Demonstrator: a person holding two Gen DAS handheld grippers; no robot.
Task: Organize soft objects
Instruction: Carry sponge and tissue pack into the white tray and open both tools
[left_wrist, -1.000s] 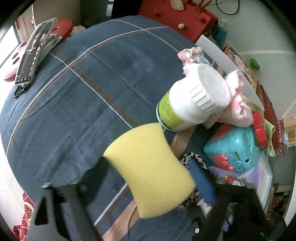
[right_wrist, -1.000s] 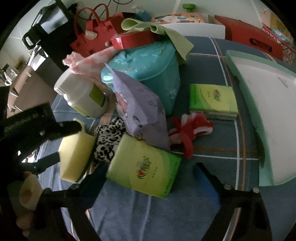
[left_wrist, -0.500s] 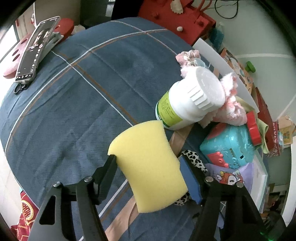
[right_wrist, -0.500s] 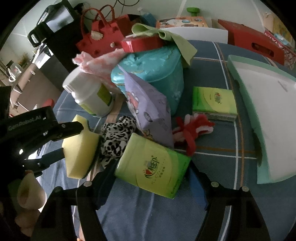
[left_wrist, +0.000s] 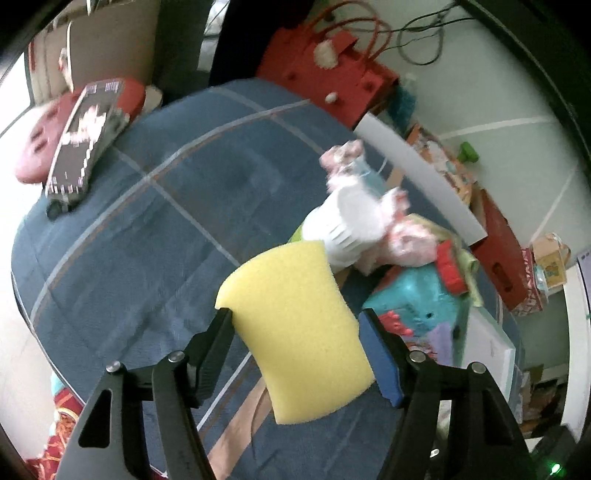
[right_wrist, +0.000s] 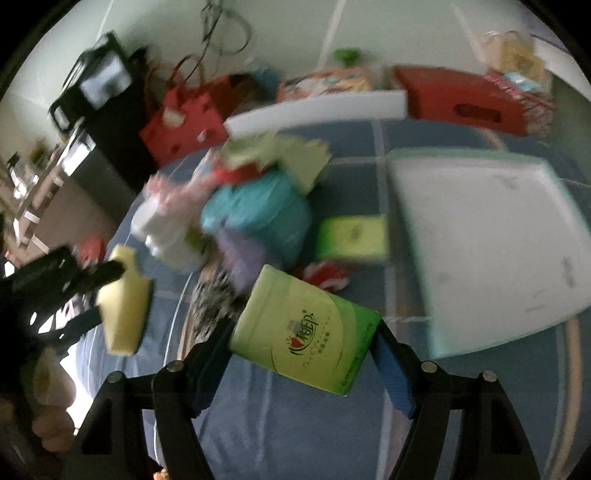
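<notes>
Left gripper (left_wrist: 295, 325) pinches soft yellow foam sponge (left_wrist: 295, 332) mid-sides—squashy, light; right gripper (right_wrist: 304, 332) clamps green tissue pack (right_wrist: 304, 328), prob. crushable.

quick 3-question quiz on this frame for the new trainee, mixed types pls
1. True or false: the left hand-held gripper is shut on the yellow sponge.
2. What does the right hand-held gripper hold? A) red bag B) green tissue pack C) white bottle
3. Fill in: the objects lie on a blue ____ cloth.

Key: 1 true; 2 B; 3 plaid.
</notes>
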